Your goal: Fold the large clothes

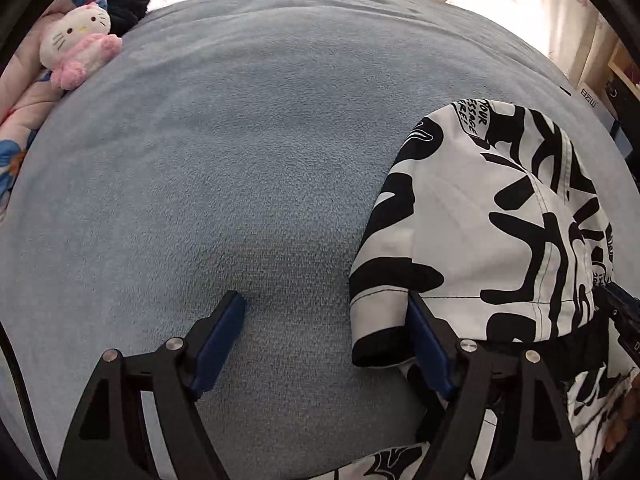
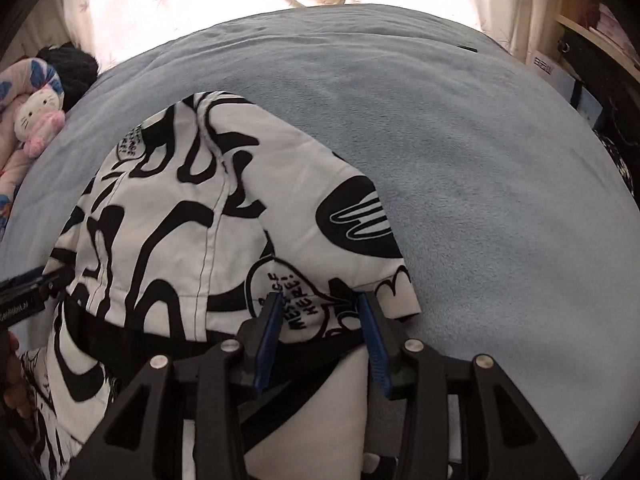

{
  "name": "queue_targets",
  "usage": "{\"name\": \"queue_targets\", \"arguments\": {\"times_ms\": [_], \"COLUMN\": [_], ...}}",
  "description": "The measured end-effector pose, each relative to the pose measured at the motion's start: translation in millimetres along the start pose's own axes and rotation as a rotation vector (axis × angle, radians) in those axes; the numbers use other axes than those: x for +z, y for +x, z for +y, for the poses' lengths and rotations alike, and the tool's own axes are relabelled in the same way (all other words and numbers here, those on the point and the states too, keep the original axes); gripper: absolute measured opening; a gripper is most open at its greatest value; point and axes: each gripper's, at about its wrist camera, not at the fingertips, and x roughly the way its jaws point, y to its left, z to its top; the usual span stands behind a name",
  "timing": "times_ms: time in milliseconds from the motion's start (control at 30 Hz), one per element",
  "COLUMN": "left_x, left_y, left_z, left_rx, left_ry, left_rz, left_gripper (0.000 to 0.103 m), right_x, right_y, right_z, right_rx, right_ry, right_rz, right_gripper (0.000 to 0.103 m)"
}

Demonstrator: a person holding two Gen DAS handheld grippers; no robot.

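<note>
both tools are hovering spread over the bed (image 1: 240,140), left tool (image 1: 326,320) gripping nothing, right tool (image 2: 318,316) straddling the near hem of the printed garment (image 2: 208,208), seemingly between folds, needing a fresh pinch.

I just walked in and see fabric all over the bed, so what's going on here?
A person with a handheld gripper in each hand is folding a black-and-white printed garment on a blue blanket. The right gripper is open at the garment's near edge; the left gripper is open at its side, over the blanket. A plush cat sits at the far corner.
</note>
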Motion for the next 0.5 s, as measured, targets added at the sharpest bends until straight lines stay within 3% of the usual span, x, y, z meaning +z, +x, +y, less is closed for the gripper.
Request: {"name": "queue_targets", "arguments": {"times_ms": [100, 133, 233, 300, 500], "left_x": [12, 21, 37, 44, 49], "left_y": [-10, -12, -22, -18, 21], "left_z": [8, 13, 22, 25, 33], "left_rx": [-0.02, -0.027, -0.038, -0.027, -0.033], "left_ry": [-0.003, -0.004, -0.008, -0.02, -0.052], "left_rz": [-0.004, -0.014, -0.049, -0.046, 0.021], "left_gripper": [0.079, 0.079, 0.079, 0.079, 0.082], "right_x": [7, 11, 25, 39, 62], "right_y": [-19, -26, -42, -38, 14], "right_z": [-10, -16, -31, -37, -45], "right_rx": [0.076, 0.104, 0.147, 0.114, 0.092], "right_ry": [0.02, 0.032, 0.079, 0.08, 0.058], "right_rz": [-0.025, -0.04, -0.108, -0.124, -0.013], "right_gripper": [0.043, 0.048, 0.075, 0.077, 0.077]}}
